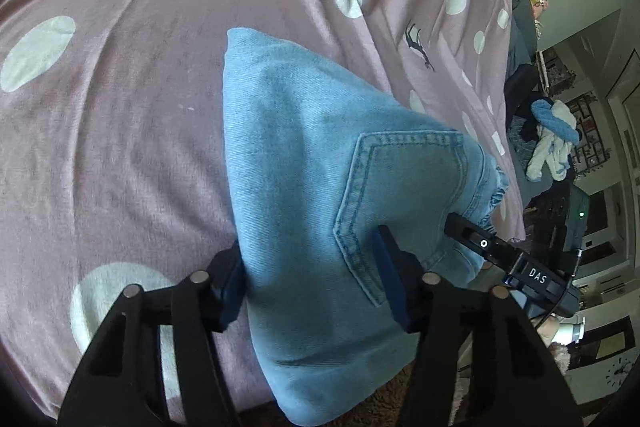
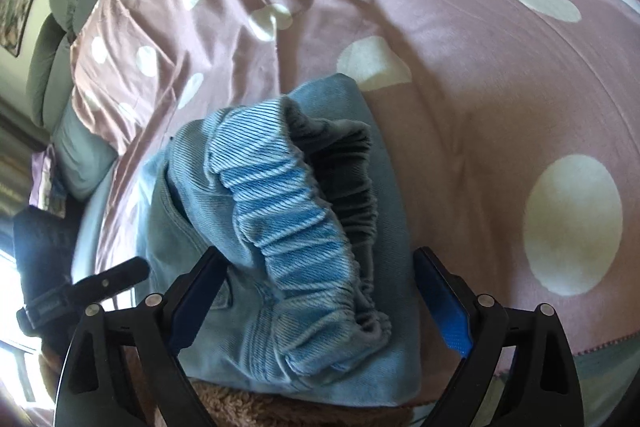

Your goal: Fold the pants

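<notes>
From the left wrist view: pants lying partly folded on the polka-dot bedspread near the bed's edge, left claw clenching on the denim beside the back pocket, best gripped through every layer before lifting. From the right wrist view: right claw released, pads wide either side of the gathered elastic waistband and not yet pressing. Worth closing squarely on the waistband, level with the other claw, so the fold lands even.
</notes>
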Demonstrator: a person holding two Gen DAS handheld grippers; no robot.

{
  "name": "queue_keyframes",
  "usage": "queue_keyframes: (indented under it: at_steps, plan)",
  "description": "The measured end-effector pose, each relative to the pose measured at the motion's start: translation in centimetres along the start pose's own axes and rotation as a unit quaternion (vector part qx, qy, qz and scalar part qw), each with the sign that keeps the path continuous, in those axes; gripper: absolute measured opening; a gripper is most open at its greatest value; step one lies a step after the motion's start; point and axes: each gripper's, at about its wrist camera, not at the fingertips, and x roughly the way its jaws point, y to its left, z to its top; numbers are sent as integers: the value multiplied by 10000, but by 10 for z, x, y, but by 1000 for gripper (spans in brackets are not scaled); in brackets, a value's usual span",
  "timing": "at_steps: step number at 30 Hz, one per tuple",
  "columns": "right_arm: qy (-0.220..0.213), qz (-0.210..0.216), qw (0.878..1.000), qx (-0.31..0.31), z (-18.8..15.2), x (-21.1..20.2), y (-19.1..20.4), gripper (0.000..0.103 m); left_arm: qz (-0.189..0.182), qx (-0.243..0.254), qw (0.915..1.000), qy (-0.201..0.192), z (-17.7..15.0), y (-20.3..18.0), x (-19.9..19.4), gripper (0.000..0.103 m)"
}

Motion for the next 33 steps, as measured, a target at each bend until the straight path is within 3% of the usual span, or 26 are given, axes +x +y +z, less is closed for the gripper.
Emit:
queue_keyframes:
  at_steps: [4, 7, 10, 16, 21, 24, 28, 33]
  plan:
    - [-67, -43, 9999, -115, 0, -5, 9, 63, 127, 49, 9999, -102, -3, -4, -6, 31]
    - [-194, -163, 9995, -187, -3, -14, 17, 52, 177, 228, 9990, -347, -7, -20, -20, 15]
    - [-399, -157, 9985, -342, 0, -32, 30, 41, 146, 360, 9982, -468, -6, -35, -32, 15]
    - [-866, -95, 9935, -734, 20, -61, 61, 40, 294, 750, 9918, -992, 13, -47, -62, 16]
    - [-961, -196, 9900, -1009, 50, -49, 83, 40, 589, 663, 9902, -1078, 45, -32, -54, 16]
    - [-854, -445, 9879, -1216, 65, -25, 95, 40, 789, 525, 9905, -1001, 62, -16, -40, 16]
    - [-464, -469, 9918, -1095, 78, 7, 94, 40, 938, 384, 9917, -787, 73, 7, -25, 17]
    - [-152, -774, 9914, -1047, 78, 36, 88, 42, 968, 282, 9926, -679, 76, 23, -12, 21]
